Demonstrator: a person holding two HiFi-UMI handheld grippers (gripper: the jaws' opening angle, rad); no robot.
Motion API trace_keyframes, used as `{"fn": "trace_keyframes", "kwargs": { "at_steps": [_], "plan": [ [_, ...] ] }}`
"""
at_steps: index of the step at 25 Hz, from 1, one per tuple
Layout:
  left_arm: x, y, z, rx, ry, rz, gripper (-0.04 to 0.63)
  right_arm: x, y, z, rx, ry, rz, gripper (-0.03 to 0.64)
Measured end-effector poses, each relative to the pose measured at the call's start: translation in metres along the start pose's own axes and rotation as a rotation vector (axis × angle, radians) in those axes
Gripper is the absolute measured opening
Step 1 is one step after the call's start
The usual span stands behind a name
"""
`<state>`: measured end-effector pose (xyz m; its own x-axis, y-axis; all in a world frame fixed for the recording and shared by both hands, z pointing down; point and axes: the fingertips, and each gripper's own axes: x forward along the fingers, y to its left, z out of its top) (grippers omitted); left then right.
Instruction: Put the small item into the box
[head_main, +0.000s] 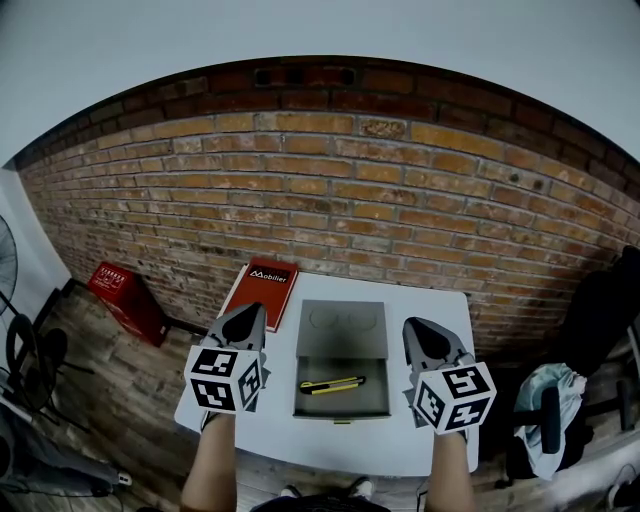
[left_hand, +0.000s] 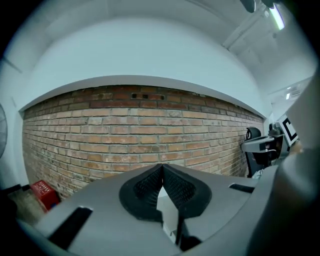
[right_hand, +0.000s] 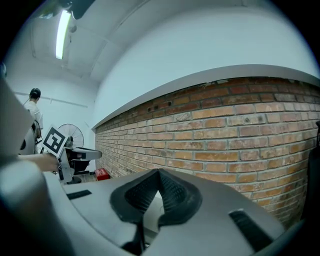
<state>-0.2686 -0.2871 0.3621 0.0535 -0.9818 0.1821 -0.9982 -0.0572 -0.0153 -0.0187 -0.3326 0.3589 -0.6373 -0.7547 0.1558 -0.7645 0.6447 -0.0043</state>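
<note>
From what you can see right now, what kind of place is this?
Probably an office or workshop room: a white table stands before a bare brick wall, with an office chair and a standing fan nearby.

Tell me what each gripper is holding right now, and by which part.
Nothing is held. The left gripper and the right gripper are both shut and empty; the cutter lies in the box.

Worktop (head_main: 440, 310) white. Box (head_main: 342, 408) grey. Small item (head_main: 332, 385) yellow with black. Book (head_main: 262, 288) red, white lettering. Wall (head_main: 400, 200) red-brown brick, pale mortar. Left claw (head_main: 256, 310), right claw (head_main: 412, 324): grey, with black-and-white square markers.
</note>
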Motion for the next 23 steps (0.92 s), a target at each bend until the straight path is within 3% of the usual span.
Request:
{"fn": "trace_keyframes", "kwargs": {
  "at_steps": [23],
  "plan": [
    [-0.001,-0.007,-0.014,0.082,0.048,-0.005,0.025,-0.001,0.003,0.001,-0.005,0.001,0.01,0.02]
  ]
}}
